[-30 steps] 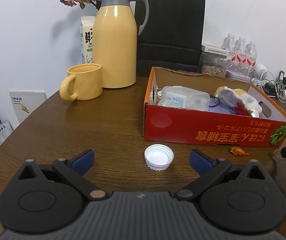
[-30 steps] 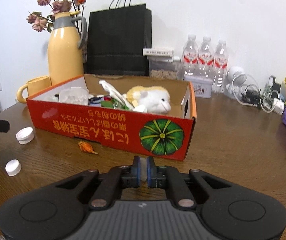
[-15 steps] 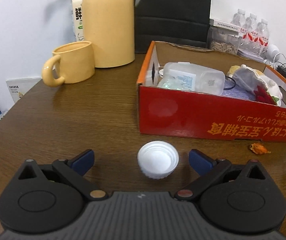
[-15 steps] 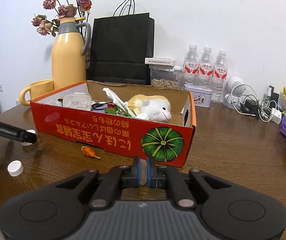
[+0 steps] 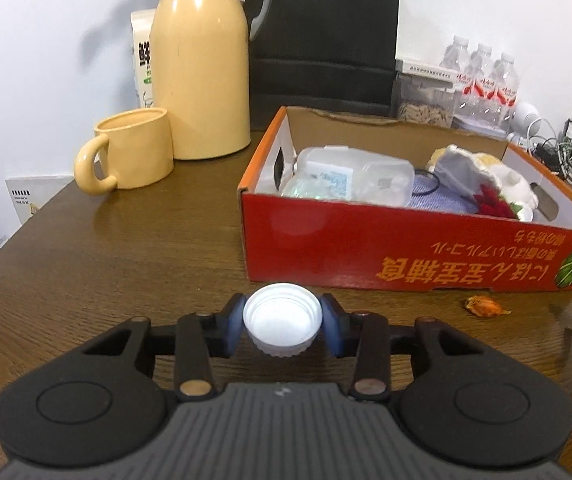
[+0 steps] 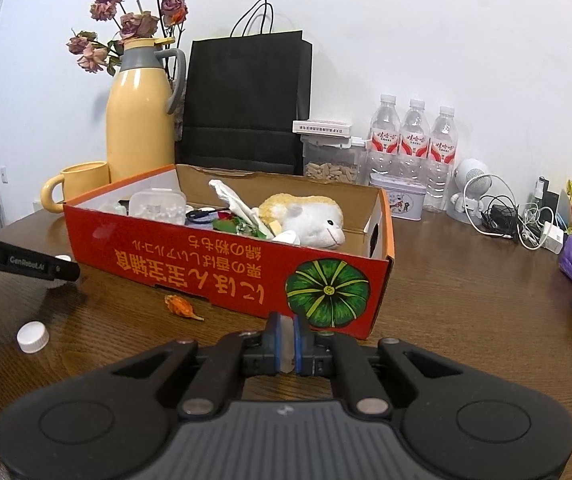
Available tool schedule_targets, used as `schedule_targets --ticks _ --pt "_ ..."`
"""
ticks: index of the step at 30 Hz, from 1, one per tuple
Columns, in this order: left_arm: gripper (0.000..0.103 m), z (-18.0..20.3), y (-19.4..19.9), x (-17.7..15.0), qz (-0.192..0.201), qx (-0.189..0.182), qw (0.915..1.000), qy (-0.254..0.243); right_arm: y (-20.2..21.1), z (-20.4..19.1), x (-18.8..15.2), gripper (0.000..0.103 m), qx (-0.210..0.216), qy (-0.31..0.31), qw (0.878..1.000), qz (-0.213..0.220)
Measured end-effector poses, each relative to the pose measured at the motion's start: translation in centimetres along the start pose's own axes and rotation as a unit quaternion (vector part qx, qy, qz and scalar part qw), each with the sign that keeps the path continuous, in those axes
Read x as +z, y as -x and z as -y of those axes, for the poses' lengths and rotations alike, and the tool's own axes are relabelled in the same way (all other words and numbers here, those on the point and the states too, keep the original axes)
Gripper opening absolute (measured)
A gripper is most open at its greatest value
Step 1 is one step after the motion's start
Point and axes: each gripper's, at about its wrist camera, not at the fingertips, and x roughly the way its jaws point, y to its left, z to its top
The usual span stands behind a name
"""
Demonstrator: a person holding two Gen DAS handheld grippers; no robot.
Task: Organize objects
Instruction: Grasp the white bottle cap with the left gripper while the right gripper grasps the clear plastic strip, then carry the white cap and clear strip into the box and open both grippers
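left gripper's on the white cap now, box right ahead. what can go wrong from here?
1. The left gripper has just been closing on the white cap; its pads hold only the rounded, ribbed sides, so the cap may slip or pop out on lifting.
2. The red box wall stands close ahead; a low carry could clip it.
3. A second cap could get overlooked.

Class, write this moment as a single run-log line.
left gripper: just closed, fingers on large white cap | right gripper: shut, empty | small white cap: loose on table | box: open
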Motion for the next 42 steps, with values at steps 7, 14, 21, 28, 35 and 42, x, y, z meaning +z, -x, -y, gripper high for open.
schedule_targets --ticks 7,14,21,28,35,42 --pt "0.041 0.9 1.6 0.1 0.030 -0.016 0.9994 -0.003 0.4 -0.3 0.0 0.005 -0.001 0.007 1.000 0.012" --pt "0.041 2.2 3.5 0.3 0.060 -0.041 0.9973 -0.007 0.8 -0.7 0.2 0.005 0.004 0.008 1.000 0.025" --pt "0.041 3.4 5.3 1.9 0.092 -0.074 0.9930 -0.010 1.3 -1.9 1.5 0.005 0.016 0.010 0.998 0.060" --pt "0.041 4.8 6.8 4.8 0.138 -0.093 0.9859 -0.014 1.6 -2.8 4.7 0.005 0.032 0.014 0.995 0.097" --pt "0.041 5.6 6.3 7.6 0.164 -0.095 0.9819 -0.003 0.6 -3.3 8.5 0.005 0.026 0.024 0.991 0.129" --pt "0.041 5.2 4.2 10.0 0.169 -0.088 0.9813 0.027 -2.2 -3.3 11.0 0.005 0.021 0.013 0.991 0.132"
